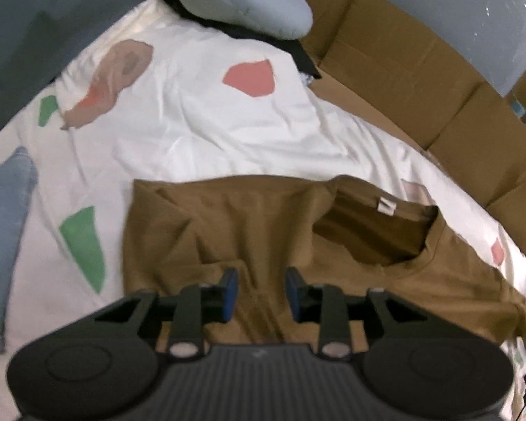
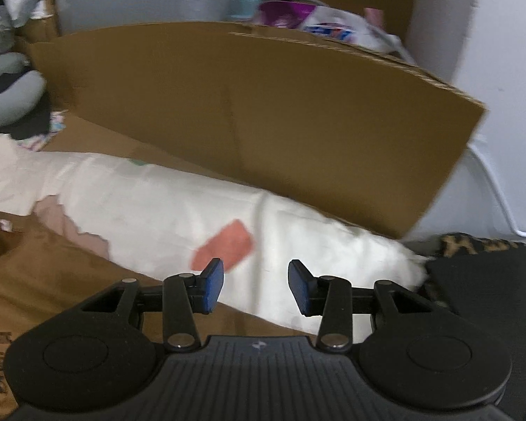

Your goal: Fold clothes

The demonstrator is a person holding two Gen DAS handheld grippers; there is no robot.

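The left tongs (image 1: 261, 293) are seen with their blue pads set wide, and nothing is held between them. They hang just over the brown cotton T-shirt (image 1: 249, 231), near its middle. The right tongs (image 2: 256, 287) are spread wide too, and nothing is held in them either. They are found past the right edge of the brown T-shirt, over the white bed sheet with pink and green patches (image 2: 150, 210).

The brown T-shirt is laid on the sheet with its neck hole (image 1: 375, 235) and small white label (image 1: 385, 206) turned up. Its left side ends in a straight edge, and folds and a raised ridge can be seen there, so that side may already be folded in. This cannot be told for sure. Its right side reaches out toward the right edge of the bed.

Behind the T-shirt, a long brown cardboard box wall (image 2: 263, 112) is stood along the bed. To the left of the T-shirt, a piece of blue denim cloth (image 1: 7, 228) is seen. Far behind it, a pale blue cushion (image 1: 256, 3) is laid.

A fold of the T-shirt seems to be in hand. For any next fold, an edge of the cloth would have to be pinched by each tongs, lifted gently, and laid flat over the shirt's middle.
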